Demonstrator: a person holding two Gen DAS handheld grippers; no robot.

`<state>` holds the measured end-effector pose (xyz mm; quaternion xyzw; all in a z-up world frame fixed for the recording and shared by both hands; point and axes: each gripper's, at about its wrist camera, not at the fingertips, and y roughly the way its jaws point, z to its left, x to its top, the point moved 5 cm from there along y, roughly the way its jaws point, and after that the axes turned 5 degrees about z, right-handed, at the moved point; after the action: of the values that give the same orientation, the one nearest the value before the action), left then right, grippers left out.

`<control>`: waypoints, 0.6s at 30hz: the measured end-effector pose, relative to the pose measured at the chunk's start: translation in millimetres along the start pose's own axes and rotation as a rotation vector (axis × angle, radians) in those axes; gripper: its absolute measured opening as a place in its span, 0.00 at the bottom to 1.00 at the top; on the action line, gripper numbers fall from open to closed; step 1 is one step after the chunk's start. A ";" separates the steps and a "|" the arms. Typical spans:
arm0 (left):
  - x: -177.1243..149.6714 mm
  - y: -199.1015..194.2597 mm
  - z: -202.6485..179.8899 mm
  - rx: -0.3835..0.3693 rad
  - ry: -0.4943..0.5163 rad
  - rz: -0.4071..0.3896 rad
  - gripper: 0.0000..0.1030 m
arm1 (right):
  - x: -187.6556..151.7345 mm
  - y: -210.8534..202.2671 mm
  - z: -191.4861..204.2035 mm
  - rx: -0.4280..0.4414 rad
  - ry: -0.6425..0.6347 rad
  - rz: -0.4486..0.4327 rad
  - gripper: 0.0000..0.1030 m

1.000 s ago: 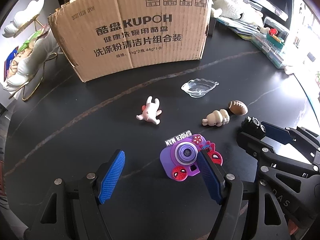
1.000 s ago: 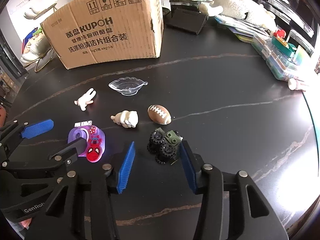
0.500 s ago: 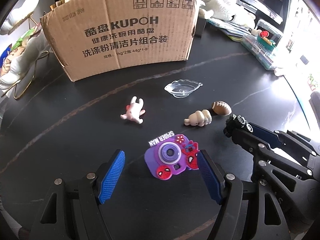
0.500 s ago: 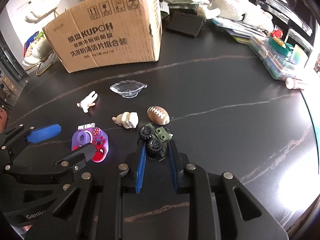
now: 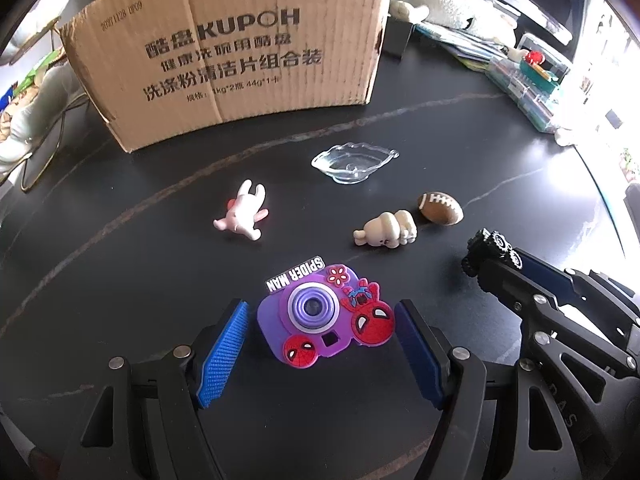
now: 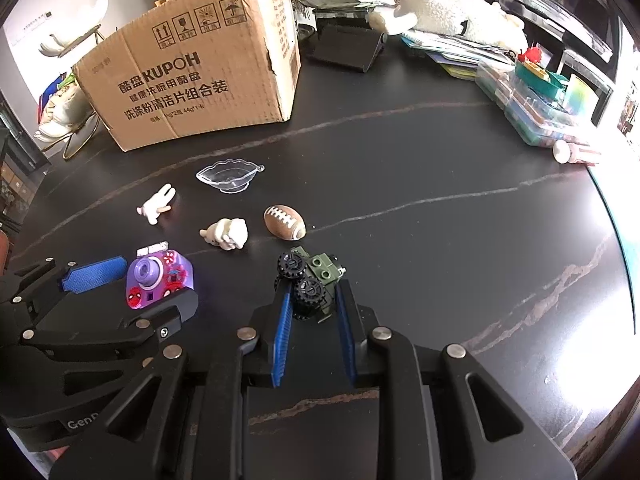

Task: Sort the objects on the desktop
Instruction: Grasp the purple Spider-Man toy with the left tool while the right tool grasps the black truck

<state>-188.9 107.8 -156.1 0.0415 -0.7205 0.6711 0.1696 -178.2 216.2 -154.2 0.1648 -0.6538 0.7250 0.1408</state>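
Black veined table [image 6: 400,208] — right tongs [image 6: 312,300] clamp toy truck [image 6: 316,276], left tongs [image 5: 320,320] gape around purple camera [image 5: 324,316].

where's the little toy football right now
In the right wrist view the toy football lies on the black table at centre, just right of the cream figurine and just beyond the green toy truck.

Plush toy [image 6: 460,4], plastic cases [image 6: 528,116]
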 end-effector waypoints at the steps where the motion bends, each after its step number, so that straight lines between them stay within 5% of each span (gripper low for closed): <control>1: -0.1 1.9 -0.3 0.001 0.000 0.000 0.69 | -0.2 1.2 0.0 -0.005 -0.002 0.001 0.19; 18: -1.8 10.9 5.9 0.054 -0.042 -0.075 0.73 | -0.7 6.1 3.5 0.006 -0.011 0.007 0.19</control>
<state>-191.4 102.8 -167.3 0.0871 -0.7035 0.6824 0.1781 -179.9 212.1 -159.6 0.1670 -0.6530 0.7265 0.1340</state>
